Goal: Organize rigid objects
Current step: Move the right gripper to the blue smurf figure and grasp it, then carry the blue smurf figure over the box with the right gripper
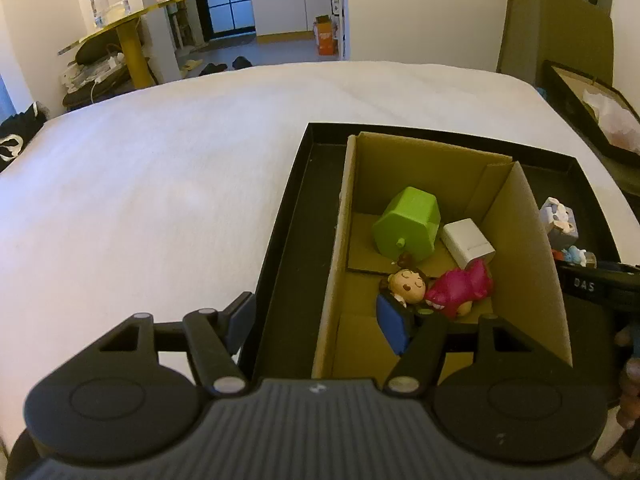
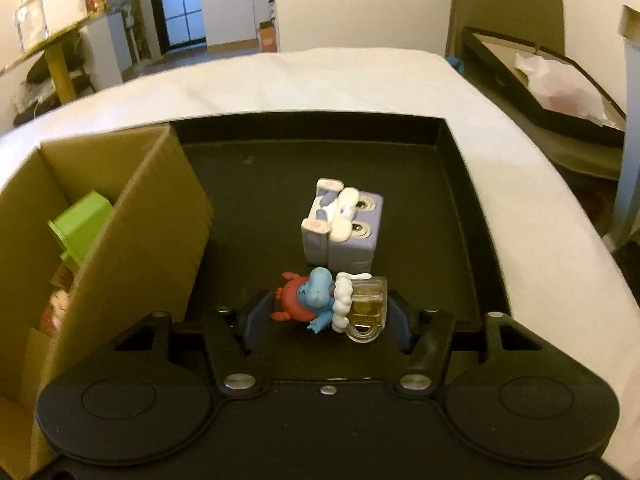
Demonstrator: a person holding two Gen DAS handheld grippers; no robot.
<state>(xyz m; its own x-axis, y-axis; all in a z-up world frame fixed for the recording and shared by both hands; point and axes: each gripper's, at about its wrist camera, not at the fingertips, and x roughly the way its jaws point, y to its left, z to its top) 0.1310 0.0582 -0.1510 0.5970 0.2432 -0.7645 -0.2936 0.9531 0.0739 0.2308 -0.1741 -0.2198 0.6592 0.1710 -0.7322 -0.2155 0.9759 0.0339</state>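
Left wrist view: left gripper point(image 1: 334, 316) parked over the near edge of the cardboard box point(image 1: 532, 240), jaws apart and holding nothing, one blue pad point(image 1: 394, 326) inside the box and the other outside its wall. Already in the box: green block point(image 1: 408, 226), white cube point(image 1: 468, 244), doll point(image 1: 408, 286), pink toy point(image 1: 460, 288). Best kept still, clear of the drop zone.

Right wrist view: right gripper point(image 2: 326, 316) low in the black tray point(image 2: 460, 152), jaws drawn in around the blue figure with the clear mug point(image 2: 332, 304). Pads seem to meet both ends (the red end at one side, the mug at the other), so likely gripped. Grey cube toy point(image 2: 342, 226) just beyond, still in the tray. Worth squeezing squarely across the length, lifting straight up, clearing the cardboard wall, then lowering into the box's free space.
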